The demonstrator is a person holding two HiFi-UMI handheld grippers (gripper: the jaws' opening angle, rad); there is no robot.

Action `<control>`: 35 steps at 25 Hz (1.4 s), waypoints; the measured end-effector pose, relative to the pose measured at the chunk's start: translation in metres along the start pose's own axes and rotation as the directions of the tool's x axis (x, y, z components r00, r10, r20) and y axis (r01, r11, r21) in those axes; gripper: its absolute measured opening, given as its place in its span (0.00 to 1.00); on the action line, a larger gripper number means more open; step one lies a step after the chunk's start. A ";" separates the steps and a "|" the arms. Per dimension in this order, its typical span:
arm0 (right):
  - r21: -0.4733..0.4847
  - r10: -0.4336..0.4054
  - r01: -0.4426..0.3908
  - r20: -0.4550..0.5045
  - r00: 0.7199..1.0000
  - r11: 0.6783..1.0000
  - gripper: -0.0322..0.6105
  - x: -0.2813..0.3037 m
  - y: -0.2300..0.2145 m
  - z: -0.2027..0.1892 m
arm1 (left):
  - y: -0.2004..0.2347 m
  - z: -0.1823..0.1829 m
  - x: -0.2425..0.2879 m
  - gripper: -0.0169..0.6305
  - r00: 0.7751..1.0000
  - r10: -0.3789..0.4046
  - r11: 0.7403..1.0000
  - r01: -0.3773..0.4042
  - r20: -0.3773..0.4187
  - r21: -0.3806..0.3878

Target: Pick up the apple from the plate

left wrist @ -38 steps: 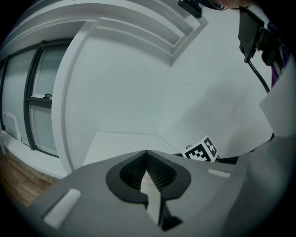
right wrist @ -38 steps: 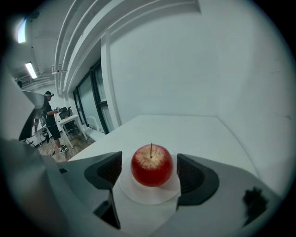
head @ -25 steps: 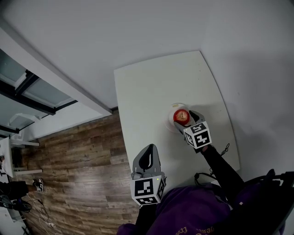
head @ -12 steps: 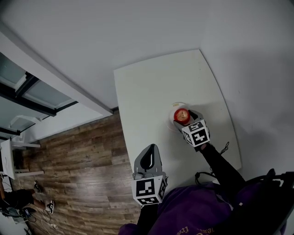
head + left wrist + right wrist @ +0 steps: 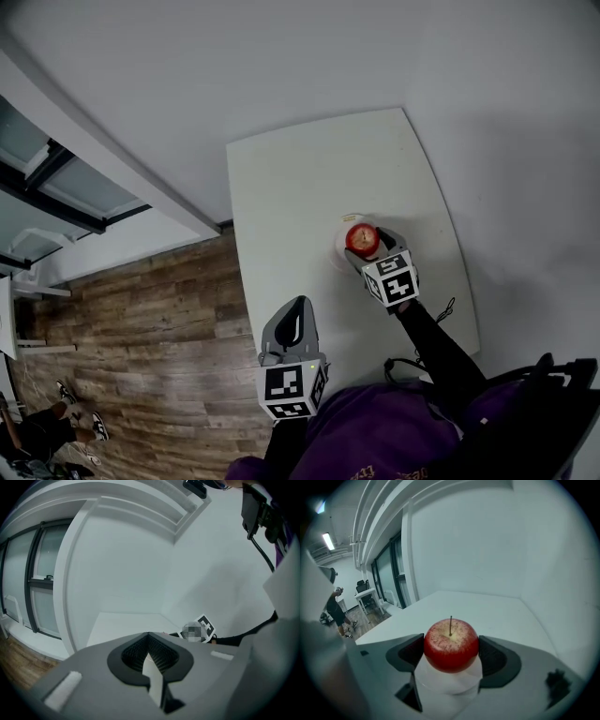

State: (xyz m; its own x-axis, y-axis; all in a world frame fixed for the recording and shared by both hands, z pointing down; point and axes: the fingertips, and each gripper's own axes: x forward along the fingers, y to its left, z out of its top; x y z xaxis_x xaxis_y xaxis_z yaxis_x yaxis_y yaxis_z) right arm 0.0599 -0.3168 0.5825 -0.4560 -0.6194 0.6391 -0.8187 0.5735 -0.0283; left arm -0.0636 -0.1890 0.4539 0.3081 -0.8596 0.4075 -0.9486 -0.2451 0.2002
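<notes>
My right gripper (image 5: 451, 644) has its jaws pressed against both sides of the apple (image 5: 450, 639), stem up, with the white plate (image 5: 440, 680) directly beneath; I cannot tell whether the fruit is clear of it. The plate sits on the white table (image 5: 309, 178), toward its right side. My left gripper (image 5: 148, 637), jaws together and holding nothing, hangs at the table's near-left edge, by the wood floor (image 5: 141, 319).

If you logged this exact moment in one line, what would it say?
right gripper: shut on apple | apple: upright on plate, not yet lifted | left gripper: shut, empty
</notes>
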 end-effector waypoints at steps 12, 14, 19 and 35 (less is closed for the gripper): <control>0.027 -0.018 0.014 0.143 0.990 1.000 0.60 -0.055 -0.002 0.049 | -0.007 0.014 -0.003 0.04 0.999 -0.009 1.000 0.009 0.047 0.002; 0.023 -0.021 0.017 0.164 0.986 1.000 0.60 -0.065 -0.004 0.056 | -0.010 0.018 -0.005 0.04 0.998 -0.010 1.000 0.010 0.062 0.002; 0.028 -0.028 0.022 0.225 0.974 0.999 0.60 -0.088 -0.001 0.069 | -0.007 0.025 -0.012 0.04 0.997 0.002 1.000 -0.003 0.077 0.012; 0.011 -0.031 0.029 0.343 0.939 1.000 0.60 -0.154 0.017 0.087 | -0.002 0.045 -0.040 0.04 0.989 0.017 1.000 -0.020 0.148 0.019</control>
State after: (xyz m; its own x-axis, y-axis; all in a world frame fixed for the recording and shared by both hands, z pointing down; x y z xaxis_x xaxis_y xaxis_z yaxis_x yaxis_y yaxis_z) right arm 0.0854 -0.2583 0.4171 -0.5221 -0.7835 0.3368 -0.8356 0.5490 -0.0180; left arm -0.0777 -0.1745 0.3970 0.2781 -0.9205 0.2745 -0.9557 -0.2363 0.1756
